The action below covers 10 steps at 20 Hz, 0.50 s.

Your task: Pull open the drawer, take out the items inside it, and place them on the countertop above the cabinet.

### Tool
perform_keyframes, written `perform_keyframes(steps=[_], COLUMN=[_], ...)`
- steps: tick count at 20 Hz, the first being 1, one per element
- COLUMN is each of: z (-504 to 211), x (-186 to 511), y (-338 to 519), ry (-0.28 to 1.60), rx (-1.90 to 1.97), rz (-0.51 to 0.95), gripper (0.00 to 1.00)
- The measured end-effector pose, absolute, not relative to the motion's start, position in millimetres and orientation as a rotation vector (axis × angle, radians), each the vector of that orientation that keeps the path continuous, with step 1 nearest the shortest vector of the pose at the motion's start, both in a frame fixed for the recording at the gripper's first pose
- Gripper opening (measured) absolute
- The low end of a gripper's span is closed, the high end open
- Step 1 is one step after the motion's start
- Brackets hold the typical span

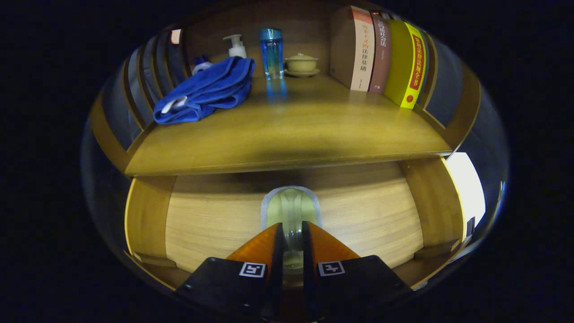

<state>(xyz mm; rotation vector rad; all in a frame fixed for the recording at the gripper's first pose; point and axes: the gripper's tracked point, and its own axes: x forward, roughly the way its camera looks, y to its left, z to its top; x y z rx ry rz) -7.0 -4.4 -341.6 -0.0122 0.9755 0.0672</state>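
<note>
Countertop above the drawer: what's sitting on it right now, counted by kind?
Books: 3, first one
Blue towel: 1
Pump bottle: 1
Blue tumbler: 1
Lidded bowl: 1
Total: 7
A blue-capped item behind the towel is too hidden to count. The gripper is closed on the drawer handle.

Blue towel [204,92], pump bottle [236,46], blue tumbler [271,51], lidded bowl [301,63], upright books [381,56]
</note>
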Motion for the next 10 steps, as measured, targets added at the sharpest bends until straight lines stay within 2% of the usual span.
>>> perform_keyframes(steps=[10], z=[-245.2], x=[10.8], y=[11.2], ry=[0.871], rx=[-0.049], rz=[0.143], gripper=[0.29])
